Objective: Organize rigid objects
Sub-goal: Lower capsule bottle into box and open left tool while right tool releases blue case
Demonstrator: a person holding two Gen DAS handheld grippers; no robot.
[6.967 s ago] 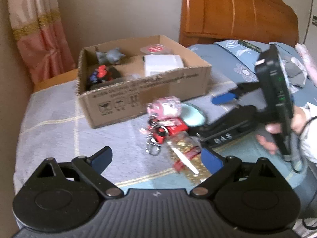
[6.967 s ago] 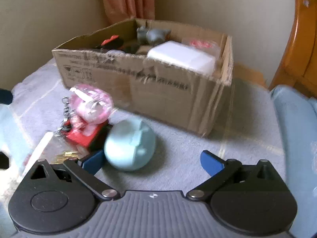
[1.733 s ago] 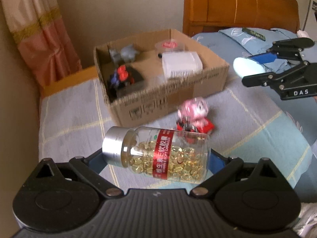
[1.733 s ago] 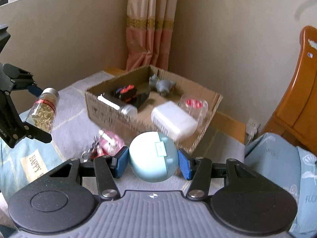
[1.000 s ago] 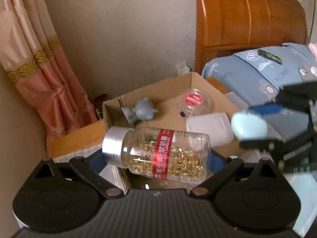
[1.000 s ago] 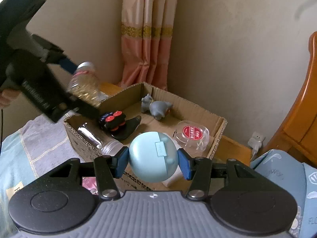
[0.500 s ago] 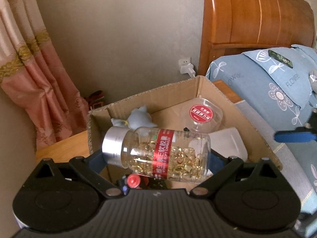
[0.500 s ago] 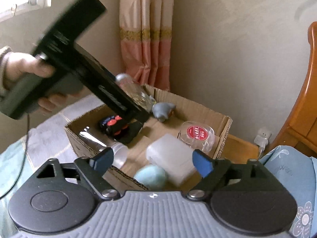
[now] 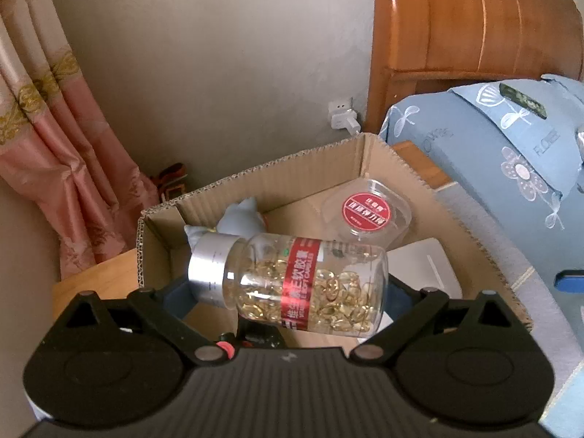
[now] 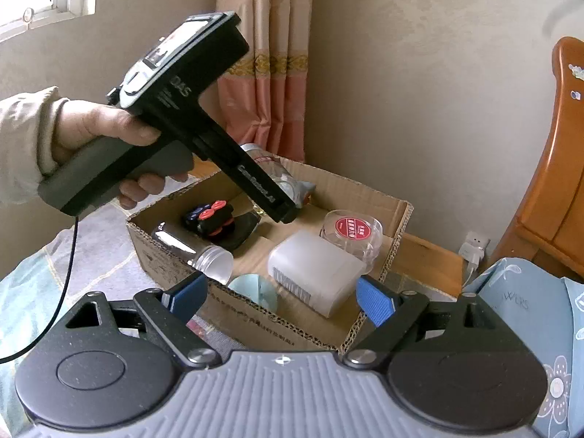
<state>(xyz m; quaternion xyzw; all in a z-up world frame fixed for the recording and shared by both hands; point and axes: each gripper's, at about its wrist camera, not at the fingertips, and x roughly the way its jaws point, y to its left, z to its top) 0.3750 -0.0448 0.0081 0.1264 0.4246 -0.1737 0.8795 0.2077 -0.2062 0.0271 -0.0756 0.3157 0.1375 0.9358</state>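
Observation:
My left gripper (image 9: 288, 292) is shut on a clear capsule bottle (image 9: 292, 281) with a silver cap and red label, held sideways above the cardboard box (image 9: 277, 171). In the right wrist view the left gripper (image 10: 277, 197) reaches down into the box (image 10: 398, 241). My right gripper (image 10: 281, 297) is open and empty just in front of the box. The pale blue round case (image 10: 255, 290) lies inside the box by its near wall.
The box also holds a white block (image 10: 314, 270), a clear round tub with a red lid (image 10: 352, 233), a grey toy (image 9: 242, 215), a black-and-red toy (image 10: 211, 219) and a clear jar (image 10: 199, 252). A wooden headboard (image 9: 474, 36) and blue pillow (image 9: 511, 146) are to the right.
My right gripper opened and the blue round case dropped into the box. My left gripper carried the capsule bottle from above the bed to over the box.

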